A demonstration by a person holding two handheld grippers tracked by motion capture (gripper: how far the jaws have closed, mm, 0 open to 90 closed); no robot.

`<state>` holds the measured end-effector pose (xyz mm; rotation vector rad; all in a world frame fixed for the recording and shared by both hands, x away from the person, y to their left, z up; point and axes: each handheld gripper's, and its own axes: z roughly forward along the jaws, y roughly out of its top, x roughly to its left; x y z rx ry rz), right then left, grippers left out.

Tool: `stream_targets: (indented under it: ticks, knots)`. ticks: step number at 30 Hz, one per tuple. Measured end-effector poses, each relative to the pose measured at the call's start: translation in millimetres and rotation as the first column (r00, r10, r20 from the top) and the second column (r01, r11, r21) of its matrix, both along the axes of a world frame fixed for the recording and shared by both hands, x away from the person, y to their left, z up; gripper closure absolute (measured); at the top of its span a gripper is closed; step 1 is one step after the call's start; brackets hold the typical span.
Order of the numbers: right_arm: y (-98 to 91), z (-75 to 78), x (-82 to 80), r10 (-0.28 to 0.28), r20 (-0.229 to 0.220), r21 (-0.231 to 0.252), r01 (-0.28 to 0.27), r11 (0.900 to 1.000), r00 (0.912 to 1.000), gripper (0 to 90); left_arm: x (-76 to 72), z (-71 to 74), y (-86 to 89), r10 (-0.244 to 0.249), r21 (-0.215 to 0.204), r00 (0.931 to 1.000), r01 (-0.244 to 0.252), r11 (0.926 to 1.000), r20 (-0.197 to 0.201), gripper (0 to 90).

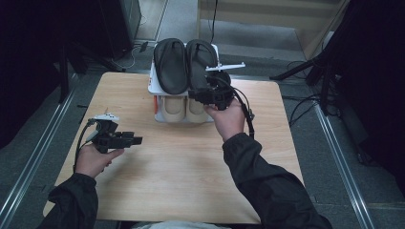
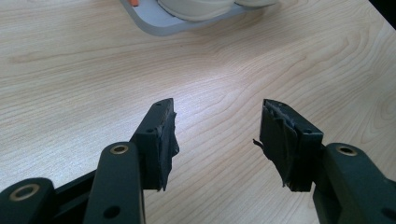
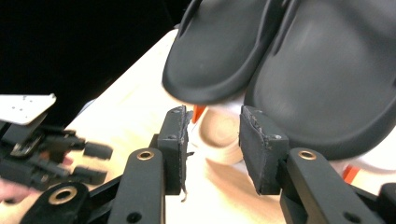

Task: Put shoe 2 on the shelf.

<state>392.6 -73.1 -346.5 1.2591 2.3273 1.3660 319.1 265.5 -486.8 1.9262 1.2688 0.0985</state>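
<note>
right hand-held gripper [image 1: 199,97] — jaws apart | by black slippers [image 1: 170,64] | rack [image 1: 152,85]

Shoe rack [image 1: 152,86] on wooden table [image 1: 167,181]

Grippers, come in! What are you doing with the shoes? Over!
Left gripper open, over bare table. Right gripper open, nothing between its jaws, at the rack's front by the black sandals. Nothing in the way.

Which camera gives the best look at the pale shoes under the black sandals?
The high view: both pale shoes sit side by side on the rack's lower shelf. The right gripper view catches one blurred toe; the left gripper view only clips their edge.
</note>
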Motion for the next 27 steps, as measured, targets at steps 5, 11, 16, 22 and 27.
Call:
stream_targets:
  ticks: [5,11,16,22,27]
  knots:
    - [-7.9,-11.2,-9.2,0.026,0.002,-0.005,-0.026,0.9996,0.9997,62.6,-0.2,-0.1,-0.2,0.003,0.002,1.0,-0.003,1.0,0.002,45.6]
    - [-17.9,-24.6,-20.3,0.053,0.013,-0.006,-0.053,0.9986,0.9985,62.1,-0.9,0.2,-0.3,0.005,0.0,1.0,-0.005,1.0,0.007,45.4]
    - [-27.3,-37.9,-30.3,0.071,0.024,0.003,-0.071,0.9974,0.9972,60.9,-1.3,0.5,-0.2,0.008,0.001,0.9999,-0.008,1.0,0.009,45.3]
    - [-39.2,-60.6,-36.8,0.104,0.006,0.017,-0.104,0.9944,0.9945,59.7,-1.7,0.3,-0.5,0.008,0.002,0.9999,-0.008,1.0,0.009,45.2]
    - [-49.4,-78.3,-41.3,0.114,-0.004,0.024,-0.114,0.9932,0.9934,59.5,-1.8,0.2,-0.7,0.005,0.006,0.9999,-0.005,1.0,0.009,45.1]
